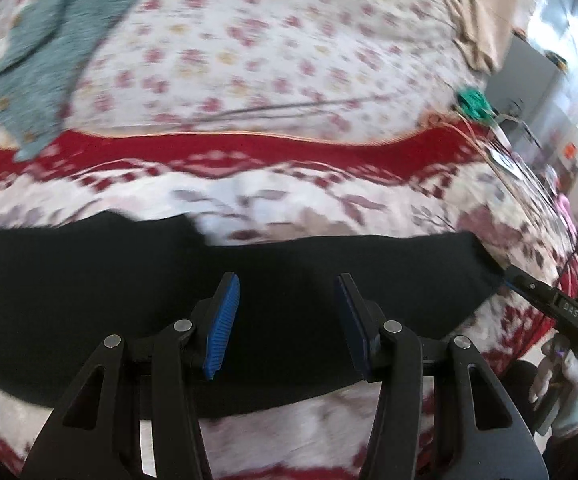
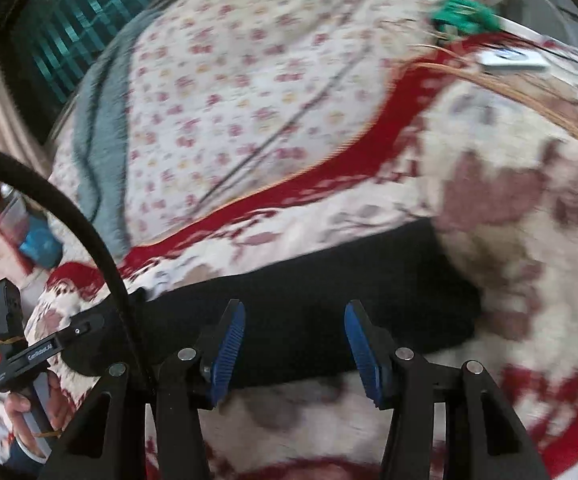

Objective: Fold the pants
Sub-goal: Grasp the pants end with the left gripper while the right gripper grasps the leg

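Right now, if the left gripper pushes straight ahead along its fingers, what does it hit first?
Most likely the flat black fabric pants lying on the red-and-cream patterned blanket. The left gripper stands open with nothing between its blue pads; depth is unclear.

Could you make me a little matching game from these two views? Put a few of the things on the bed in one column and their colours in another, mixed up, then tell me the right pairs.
Things:
1. pants
2. towel
3. gripper pads
4. band across the blanket

Colours:
A. red
B. blue
C. black
D. grey-green

Right pairs: 1-C, 2-D, 3-B, 4-A.

The pants lie flat across the blanket, close in front of both grippers, and nothing is between either pair of pads.
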